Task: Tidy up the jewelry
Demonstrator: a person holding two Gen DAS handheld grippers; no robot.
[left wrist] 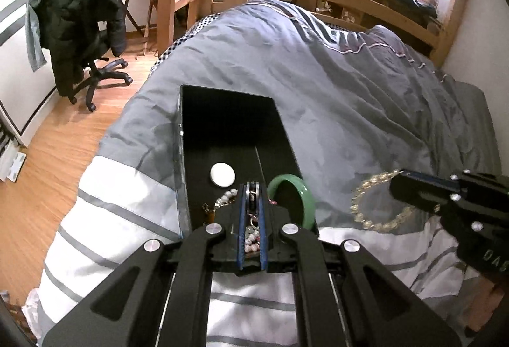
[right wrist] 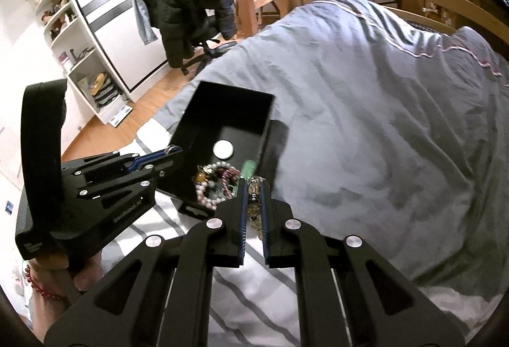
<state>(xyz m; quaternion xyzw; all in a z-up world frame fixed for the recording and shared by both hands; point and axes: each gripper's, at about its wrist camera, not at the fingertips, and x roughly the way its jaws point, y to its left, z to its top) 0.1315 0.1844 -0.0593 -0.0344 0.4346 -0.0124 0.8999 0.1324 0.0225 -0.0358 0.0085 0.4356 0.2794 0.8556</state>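
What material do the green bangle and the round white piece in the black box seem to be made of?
Green bangle: probably jade or glass, because it is smooth, glossy and evenly pale green.
Round white piece: perhaps stone or plastic; it looks smooth and plain, too small to say more.
Black box: matte, likely plastic or card.

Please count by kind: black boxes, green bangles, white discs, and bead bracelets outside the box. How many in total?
Box: 1
Green bangle: 1
White disc: 1
Bead bracelet outside the box: 1
Total: 4

Left fingers' (left wrist: 244, 213) small held piece unidentifiable.
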